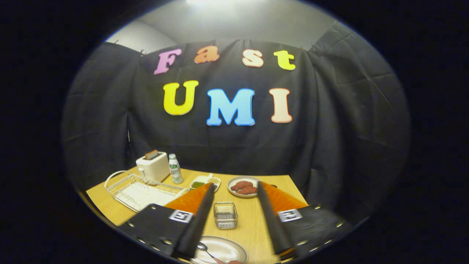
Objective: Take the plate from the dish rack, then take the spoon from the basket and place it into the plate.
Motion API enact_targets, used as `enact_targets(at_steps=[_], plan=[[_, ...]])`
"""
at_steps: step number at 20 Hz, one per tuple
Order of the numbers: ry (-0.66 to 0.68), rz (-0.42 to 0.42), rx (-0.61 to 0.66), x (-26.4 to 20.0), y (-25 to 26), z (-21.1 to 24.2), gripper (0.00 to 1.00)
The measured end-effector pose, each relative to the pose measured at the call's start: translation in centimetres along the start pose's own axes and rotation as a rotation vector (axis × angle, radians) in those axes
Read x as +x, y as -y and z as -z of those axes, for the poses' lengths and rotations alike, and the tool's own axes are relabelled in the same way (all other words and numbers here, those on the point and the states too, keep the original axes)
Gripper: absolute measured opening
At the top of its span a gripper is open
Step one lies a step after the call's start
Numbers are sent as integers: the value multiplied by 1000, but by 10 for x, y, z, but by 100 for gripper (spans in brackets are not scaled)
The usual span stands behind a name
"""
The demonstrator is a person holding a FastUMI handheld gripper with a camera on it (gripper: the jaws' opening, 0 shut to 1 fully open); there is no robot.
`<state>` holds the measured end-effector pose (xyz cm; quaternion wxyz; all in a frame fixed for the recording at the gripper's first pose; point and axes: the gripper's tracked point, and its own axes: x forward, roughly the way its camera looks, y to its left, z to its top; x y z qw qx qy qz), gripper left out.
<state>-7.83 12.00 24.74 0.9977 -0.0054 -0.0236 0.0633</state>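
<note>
A black cloth wall backs a wooden table (253,223) under soft overhead light. From the gripper view, the gripper (234,190) hangs above the table with its two fingers spread well apart and nothing between them. The plate (227,253) lies flat on the table near the base of the fingers, and the spoon (205,249) already rests in it, bowl up against the left finger's base. Just ahead, between the fingers, stands the small wire basket (225,215), seemingly empty — the task looks done. Further off sit the dish rack (139,190), a toaster (152,167), a bottle (175,168), a small dish of green food (205,182) and a bowl of reddish food (244,187). The main risk now is a careless pull-back — a low finger could clip the spoon or plate rim and tip the spoon out.
</note>
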Motion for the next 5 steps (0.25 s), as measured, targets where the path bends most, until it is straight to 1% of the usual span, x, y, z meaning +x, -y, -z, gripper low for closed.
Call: enact_targets(at_steps=[1,5], plan=[[43,-10,15,3,1,-13,96],[105,76,4,8,46,-15,96]])
